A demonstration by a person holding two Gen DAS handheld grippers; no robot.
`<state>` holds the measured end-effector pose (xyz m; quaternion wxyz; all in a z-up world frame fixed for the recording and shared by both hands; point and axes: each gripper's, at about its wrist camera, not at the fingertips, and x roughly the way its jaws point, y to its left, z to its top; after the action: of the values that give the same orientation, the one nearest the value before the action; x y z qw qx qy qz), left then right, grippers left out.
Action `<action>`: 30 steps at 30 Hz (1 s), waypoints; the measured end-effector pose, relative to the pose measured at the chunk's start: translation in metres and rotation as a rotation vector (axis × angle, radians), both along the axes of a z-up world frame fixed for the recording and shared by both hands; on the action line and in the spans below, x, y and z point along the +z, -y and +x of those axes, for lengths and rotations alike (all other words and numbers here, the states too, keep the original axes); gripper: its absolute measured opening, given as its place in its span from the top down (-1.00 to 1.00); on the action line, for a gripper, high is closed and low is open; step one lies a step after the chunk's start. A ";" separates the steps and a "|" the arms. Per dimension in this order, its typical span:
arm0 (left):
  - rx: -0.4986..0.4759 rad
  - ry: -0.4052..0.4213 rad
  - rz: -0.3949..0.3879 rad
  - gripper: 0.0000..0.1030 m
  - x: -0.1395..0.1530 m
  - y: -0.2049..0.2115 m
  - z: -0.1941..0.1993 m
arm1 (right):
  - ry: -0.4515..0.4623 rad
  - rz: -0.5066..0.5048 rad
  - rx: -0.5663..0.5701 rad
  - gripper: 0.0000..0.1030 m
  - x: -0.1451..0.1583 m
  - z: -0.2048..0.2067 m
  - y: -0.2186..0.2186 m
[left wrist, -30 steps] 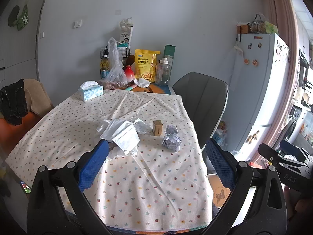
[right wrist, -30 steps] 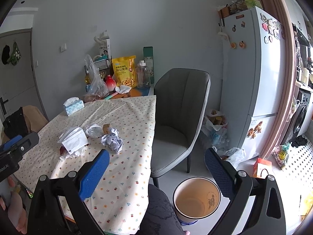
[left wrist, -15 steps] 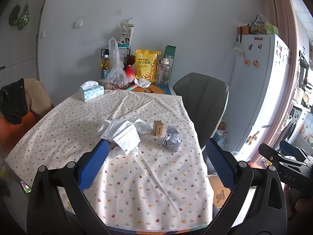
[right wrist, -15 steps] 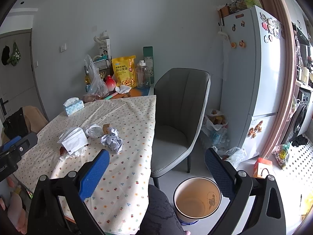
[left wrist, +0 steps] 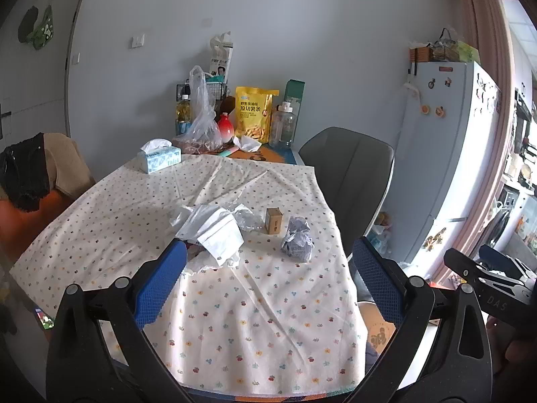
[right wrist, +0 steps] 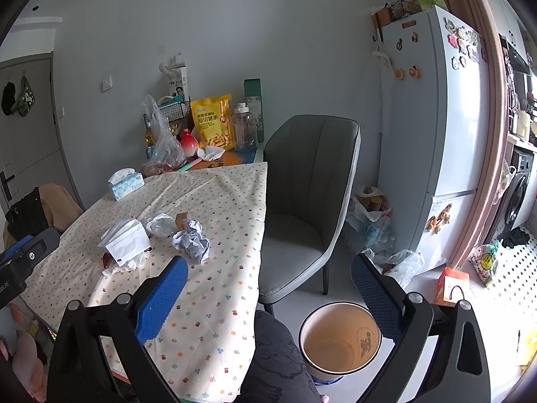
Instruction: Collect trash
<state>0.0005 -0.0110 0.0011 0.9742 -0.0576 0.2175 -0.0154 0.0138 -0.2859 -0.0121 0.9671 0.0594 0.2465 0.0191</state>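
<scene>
nothing is getting collected yet: the crumpled paper [left wrist: 297, 243], small box [left wrist: 274, 221], plastic wrap [left wrist: 247, 219] and white bag [left wrist: 214, 235] are all sitting near the table's [left wrist: 255, 319] right edge. the bin [right wrist: 339, 336] is standing empty on the floor. left gripper [left wrist: 266, 278] and right gripper [right wrist: 268, 292] are both hanging wide apart, holding nothing.

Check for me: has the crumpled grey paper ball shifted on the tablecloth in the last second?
No. The crumpled paper ball sits in the same spot just right of the small brown box, as it did a second ago.
</scene>
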 end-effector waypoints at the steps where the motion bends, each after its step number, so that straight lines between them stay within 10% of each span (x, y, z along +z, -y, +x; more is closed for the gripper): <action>1: -0.001 -0.001 -0.002 -0.91 0.000 -0.001 0.000 | -0.003 0.001 0.002 -0.85 -0.001 0.001 0.000; 30: 0.121 -0.121 -0.101 -0.91 -0.036 -0.081 0.056 | -0.078 0.060 0.121 -0.85 -0.020 0.070 -0.016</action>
<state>0.0561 0.0699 -0.0347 0.9543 -0.1206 0.2712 0.0358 0.0841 -0.2700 -0.0321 0.9516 0.0743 0.2865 0.0824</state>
